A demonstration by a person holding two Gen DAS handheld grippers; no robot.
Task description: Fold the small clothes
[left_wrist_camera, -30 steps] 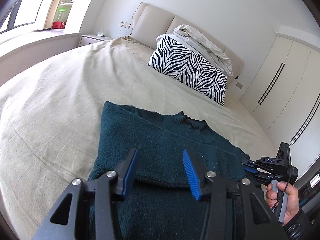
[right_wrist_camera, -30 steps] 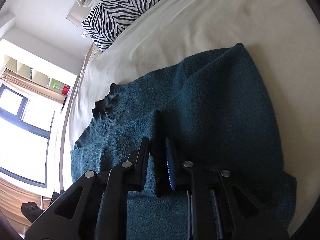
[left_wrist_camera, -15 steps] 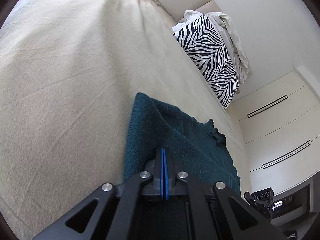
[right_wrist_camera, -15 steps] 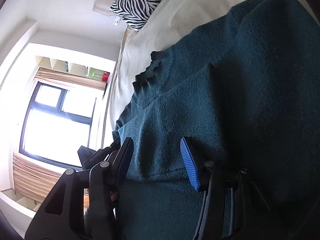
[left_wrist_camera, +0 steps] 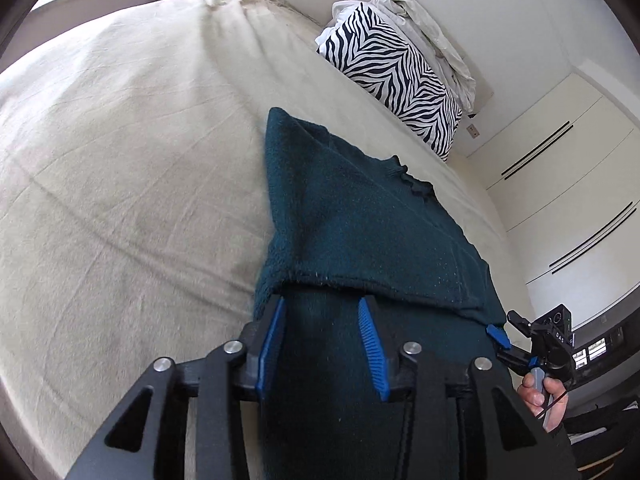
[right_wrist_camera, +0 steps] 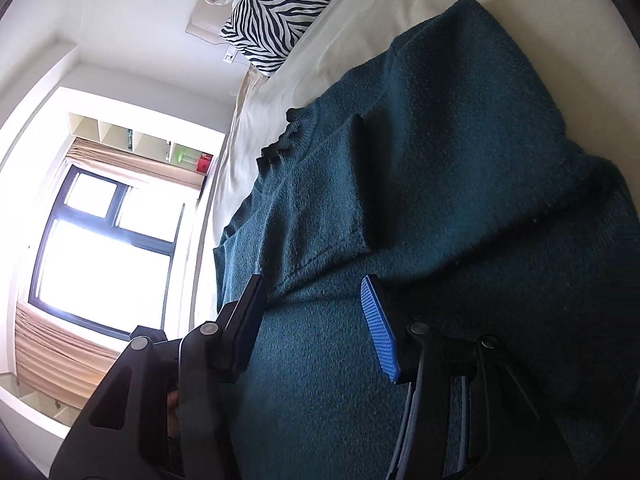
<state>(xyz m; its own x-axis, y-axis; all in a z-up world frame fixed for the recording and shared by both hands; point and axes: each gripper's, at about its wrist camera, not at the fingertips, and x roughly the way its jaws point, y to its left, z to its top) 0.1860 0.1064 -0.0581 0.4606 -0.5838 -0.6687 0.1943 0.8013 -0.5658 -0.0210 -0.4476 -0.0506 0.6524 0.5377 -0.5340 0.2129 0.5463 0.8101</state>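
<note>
A teal sweater (left_wrist_camera: 360, 220) is lying partly folded on a beige bed (left_wrist_camera: 120, 160), a zebra pillow (left_wrist_camera: 396, 76) beyond. The left gripper (left_wrist_camera: 320, 336), jaws just opening, and right gripper (right_wrist_camera: 312, 320) are hovering open over it, gripping nothing.

We count one dark green sweater (left_wrist_camera: 360, 216) on one bed (left_wrist_camera: 120, 160). We see one zebra-striped pillow (left_wrist_camera: 392, 76) and one pale crumpled sheet (left_wrist_camera: 432, 36) by the headboard. We count two hand-held grippers, the left (left_wrist_camera: 320, 344) and the right (right_wrist_camera: 312, 320), and one window (right_wrist_camera: 104, 248).
</note>
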